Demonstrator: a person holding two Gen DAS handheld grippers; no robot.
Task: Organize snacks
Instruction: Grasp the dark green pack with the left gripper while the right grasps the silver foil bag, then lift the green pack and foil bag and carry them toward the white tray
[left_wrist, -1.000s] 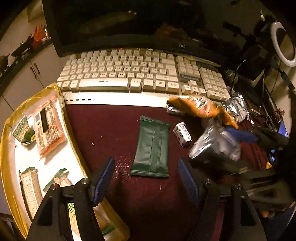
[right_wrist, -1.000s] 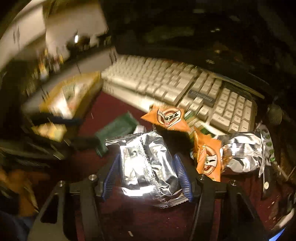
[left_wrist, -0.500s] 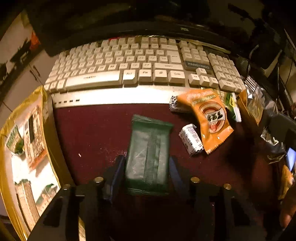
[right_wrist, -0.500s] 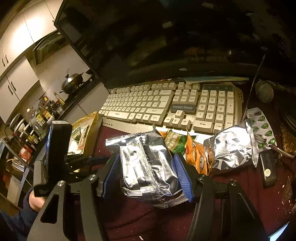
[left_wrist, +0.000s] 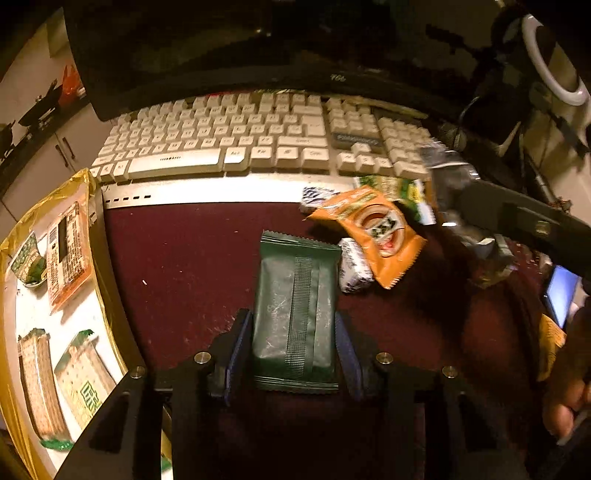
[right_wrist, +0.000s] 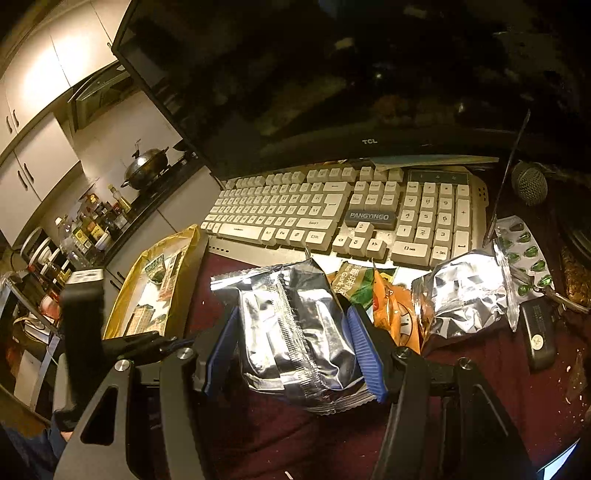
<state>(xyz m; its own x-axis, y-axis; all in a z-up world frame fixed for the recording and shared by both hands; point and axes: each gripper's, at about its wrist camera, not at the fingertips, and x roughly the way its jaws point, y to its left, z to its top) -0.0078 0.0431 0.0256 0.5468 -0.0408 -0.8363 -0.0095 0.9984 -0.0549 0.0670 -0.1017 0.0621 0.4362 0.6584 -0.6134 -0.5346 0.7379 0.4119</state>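
Observation:
My left gripper (left_wrist: 293, 325) is shut on a dark green snack packet (left_wrist: 295, 306) that lies lengthwise on the dark red mat (left_wrist: 192, 258). My right gripper (right_wrist: 291, 339) is shut on a silver foil snack packet (right_wrist: 291, 328) and holds it above the mat. An orange snack packet (left_wrist: 373, 232) and two small white wrapped sweets (left_wrist: 352, 269) lie right of the green packet. A yellow-rimmed tray (left_wrist: 92, 221) at the left holds several snack packets; it also shows in the right wrist view (right_wrist: 181, 266).
A cream keyboard (left_wrist: 236, 147) and a dark monitor (right_wrist: 332, 92) stand behind the mat. In the right wrist view a second silver packet (right_wrist: 461, 291), orange packets (right_wrist: 395, 314), a pill blister (right_wrist: 524, 258) and a black device (right_wrist: 537, 332) lie at the right.
My left gripper moved forward over the green packet and shut on it. My right gripper lifted and swung right with the silver packet in it.

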